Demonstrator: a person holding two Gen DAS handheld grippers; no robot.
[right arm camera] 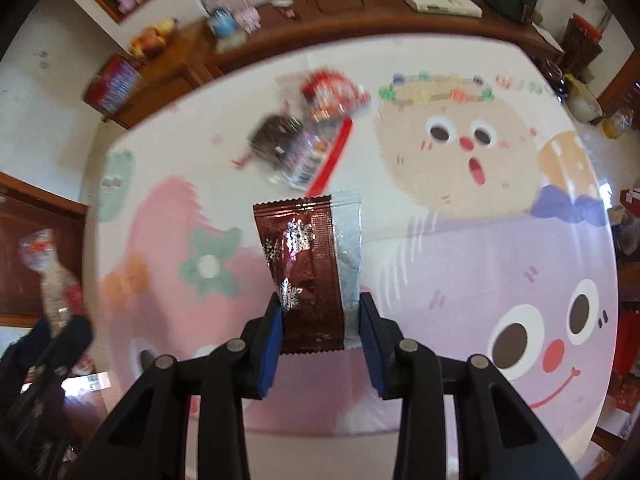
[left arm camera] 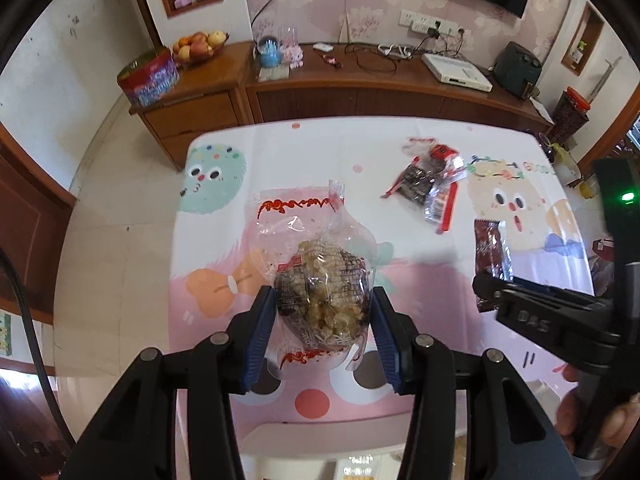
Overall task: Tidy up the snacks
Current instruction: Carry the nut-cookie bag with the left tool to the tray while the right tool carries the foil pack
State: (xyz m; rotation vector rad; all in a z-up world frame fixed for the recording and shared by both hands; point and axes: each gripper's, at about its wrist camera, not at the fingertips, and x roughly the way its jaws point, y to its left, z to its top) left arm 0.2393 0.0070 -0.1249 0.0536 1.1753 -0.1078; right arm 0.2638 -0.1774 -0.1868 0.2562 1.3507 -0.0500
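left wrist view: left claw [left arm camera: 323, 308] squeezes a clear snack bag [left arm camera: 320, 280] mid frame, above the bench [left arm camera: 360, 148]. right claw [right arm camera: 320, 316] grips a brown packet [right arm camera: 306, 272], more snacks [right arm camera: 308, 136] lying upper middle.

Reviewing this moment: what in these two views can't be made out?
- Left wrist view: the clear snack bag has print too small and crinkled to read.
- Right wrist view: the snack pile on the table is motion-blurred; count unclear.
- Right wrist view: the brown snowflake packet has its lower end hidden between the jaws.
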